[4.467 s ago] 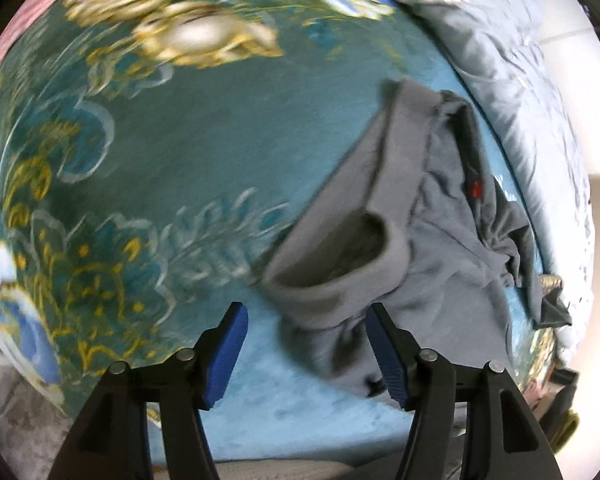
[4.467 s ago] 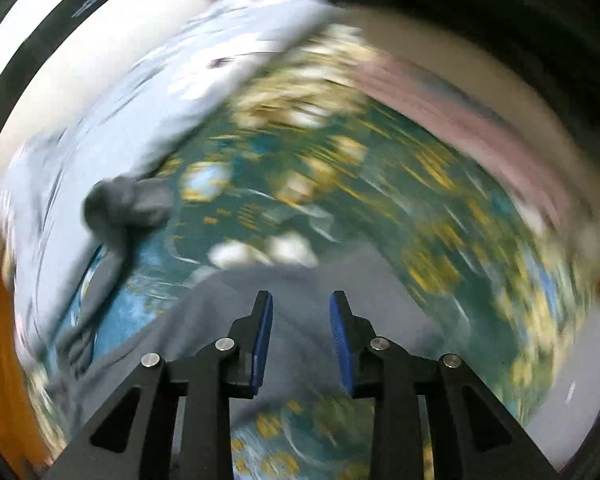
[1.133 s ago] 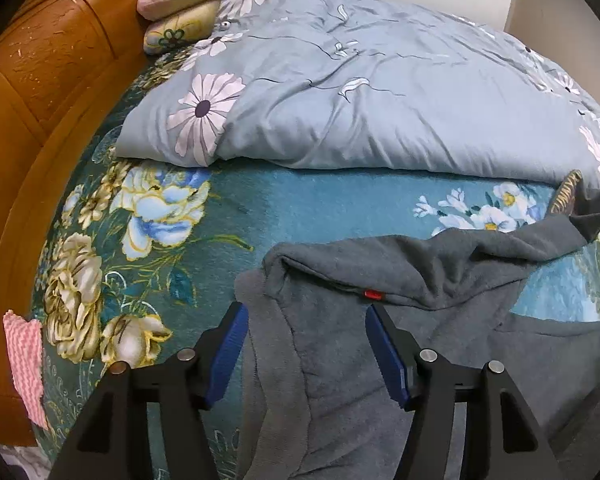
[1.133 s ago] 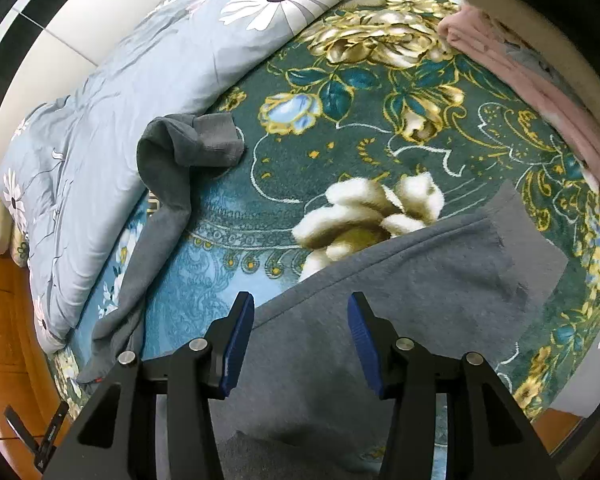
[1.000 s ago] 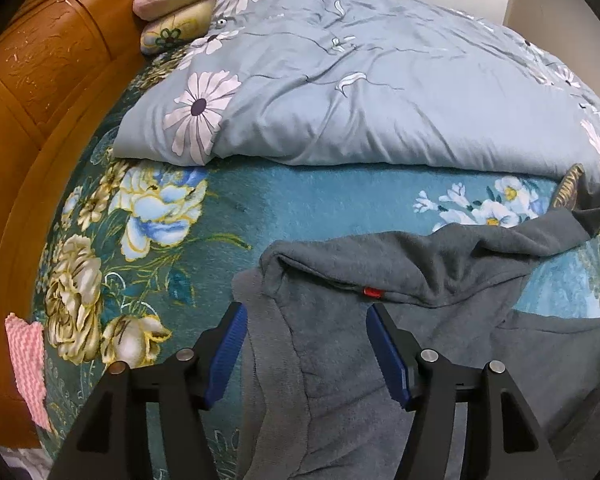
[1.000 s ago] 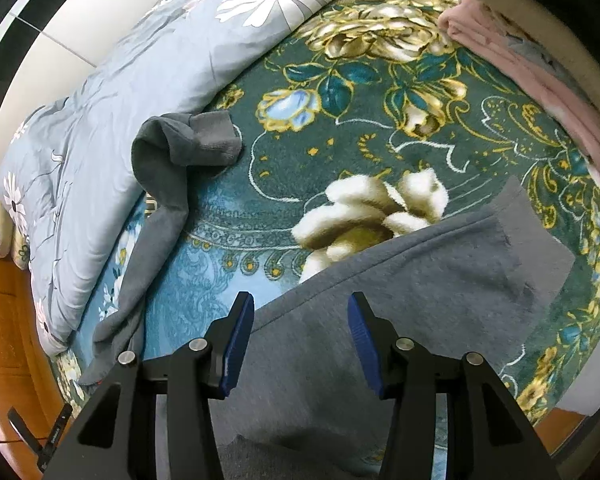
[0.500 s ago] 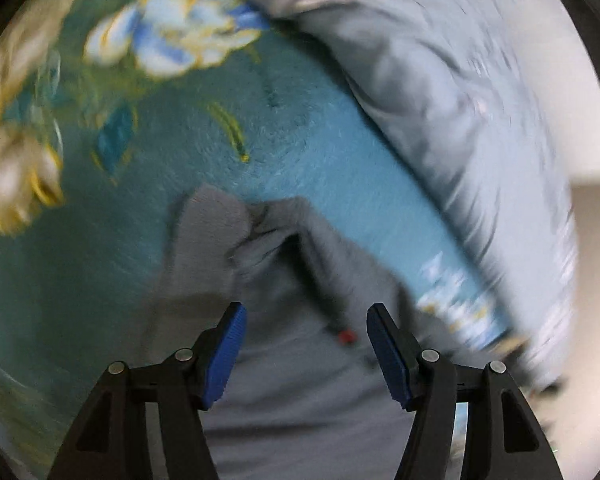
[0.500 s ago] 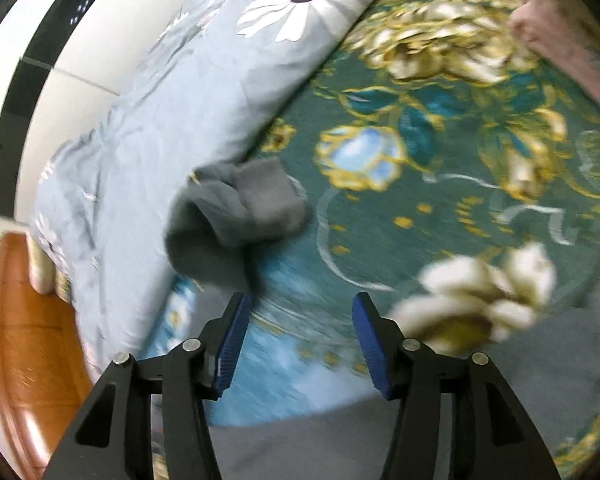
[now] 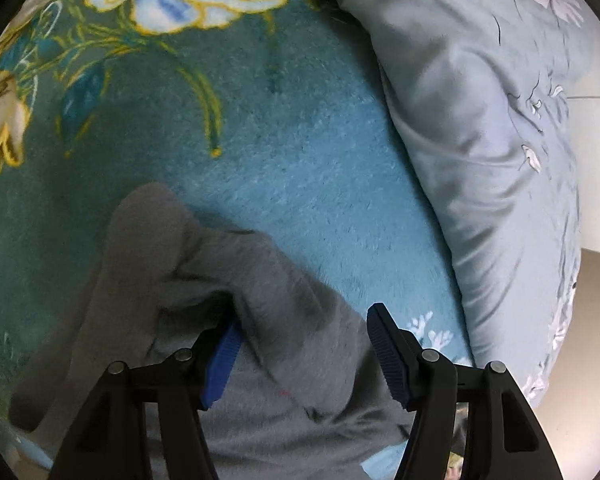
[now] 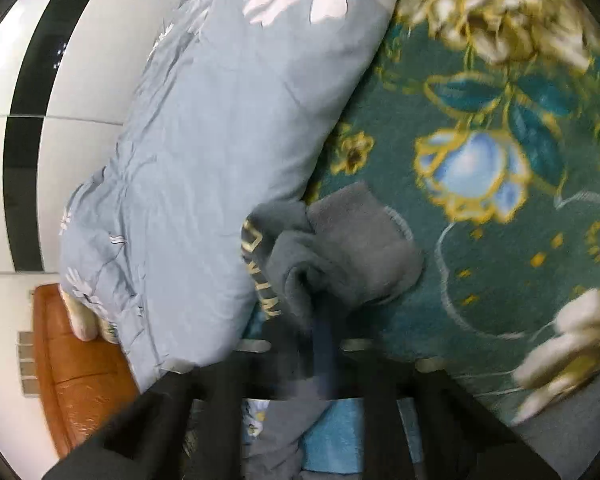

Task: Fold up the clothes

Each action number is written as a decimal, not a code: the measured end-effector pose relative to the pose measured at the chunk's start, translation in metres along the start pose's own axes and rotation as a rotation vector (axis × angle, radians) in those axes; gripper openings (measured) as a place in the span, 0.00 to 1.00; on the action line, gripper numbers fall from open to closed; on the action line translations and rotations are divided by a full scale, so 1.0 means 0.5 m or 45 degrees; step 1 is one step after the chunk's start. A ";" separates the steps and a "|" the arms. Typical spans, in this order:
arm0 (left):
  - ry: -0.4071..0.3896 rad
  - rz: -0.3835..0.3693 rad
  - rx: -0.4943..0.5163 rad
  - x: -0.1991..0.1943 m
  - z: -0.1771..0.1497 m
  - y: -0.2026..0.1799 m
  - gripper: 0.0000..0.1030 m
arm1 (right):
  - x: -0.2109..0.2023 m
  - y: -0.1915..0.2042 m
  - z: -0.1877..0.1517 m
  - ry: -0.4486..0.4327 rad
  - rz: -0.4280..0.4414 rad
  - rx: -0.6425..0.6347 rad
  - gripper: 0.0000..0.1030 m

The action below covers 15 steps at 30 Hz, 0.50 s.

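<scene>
My left gripper (image 9: 304, 344) has black angular finger arms, each carrying two round silver screws, tipped with ribbed blue pads (image 9: 384, 354) at five and seven o'clock. My right gripper (image 10: 320, 344) is motion-blurred: black arms, bluish pads, pale screw smears.

Grey garment (image 9: 268, 288): matt, fuzzy fleece cloth. Blanket (image 9: 300, 152): plush, short-pile cloth. Quilt (image 9: 480, 120): smooth woven cloth, creased. Headboard (image 10: 80, 380): glossy varnished wood.
</scene>
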<state>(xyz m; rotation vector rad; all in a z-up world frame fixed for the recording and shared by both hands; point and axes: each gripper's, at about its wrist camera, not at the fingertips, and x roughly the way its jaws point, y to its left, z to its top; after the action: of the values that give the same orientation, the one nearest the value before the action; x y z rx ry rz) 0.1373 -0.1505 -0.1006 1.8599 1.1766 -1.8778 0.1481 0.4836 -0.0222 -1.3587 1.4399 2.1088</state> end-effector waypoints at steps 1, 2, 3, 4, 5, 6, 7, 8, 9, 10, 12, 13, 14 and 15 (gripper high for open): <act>-0.014 0.013 -0.005 -0.001 -0.003 0.003 0.35 | -0.021 0.007 -0.004 -0.032 -0.023 -0.069 0.05; -0.029 0.026 -0.011 -0.003 -0.006 0.006 0.21 | -0.045 0.010 -0.011 -0.065 -0.030 -0.127 0.05; -0.043 0.039 -0.016 -0.004 -0.009 0.009 0.19 | -0.072 0.008 -0.020 -0.096 -0.016 -0.154 0.05; -0.051 0.018 -0.008 -0.012 -0.015 0.013 0.14 | -0.100 0.004 -0.028 -0.127 0.000 -0.177 0.05; -0.051 -0.022 0.008 -0.030 -0.022 0.019 0.13 | -0.128 0.001 -0.037 -0.158 0.017 -0.200 0.05; -0.050 -0.065 0.025 -0.051 -0.030 0.025 0.12 | -0.165 -0.006 -0.055 -0.198 0.043 -0.208 0.05; -0.049 -0.108 0.042 -0.071 -0.037 0.032 0.12 | -0.202 -0.011 -0.074 -0.239 0.057 -0.219 0.05; -0.043 -0.152 0.055 -0.095 -0.043 0.039 0.12 | -0.239 -0.015 -0.094 -0.280 0.070 -0.230 0.05; -0.037 -0.195 0.067 -0.120 -0.047 0.046 0.12 | -0.266 -0.014 -0.100 -0.306 0.053 -0.248 0.05; -0.036 -0.206 0.086 -0.132 -0.044 0.045 0.12 | -0.292 -0.013 -0.104 -0.330 0.032 -0.267 0.05; -0.038 -0.207 0.130 -0.149 -0.034 0.038 0.12 | -0.303 -0.011 -0.096 -0.312 -0.025 -0.274 0.05; -0.033 -0.191 0.125 -0.139 -0.024 0.032 0.12 | -0.282 -0.011 -0.082 -0.258 -0.063 -0.257 0.05; -0.027 -0.169 0.111 -0.122 -0.013 0.025 0.12 | -0.261 -0.011 -0.067 -0.205 -0.101 -0.239 0.05; -0.021 -0.147 0.097 -0.106 -0.002 0.018 0.12 | -0.221 -0.021 -0.052 -0.144 -0.139 -0.196 0.05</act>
<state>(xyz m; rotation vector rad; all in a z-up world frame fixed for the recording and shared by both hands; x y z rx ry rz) 0.1524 -0.1743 -0.0550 1.8476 1.2485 -2.0219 0.2284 0.4980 0.0576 -1.3143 1.1549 2.2250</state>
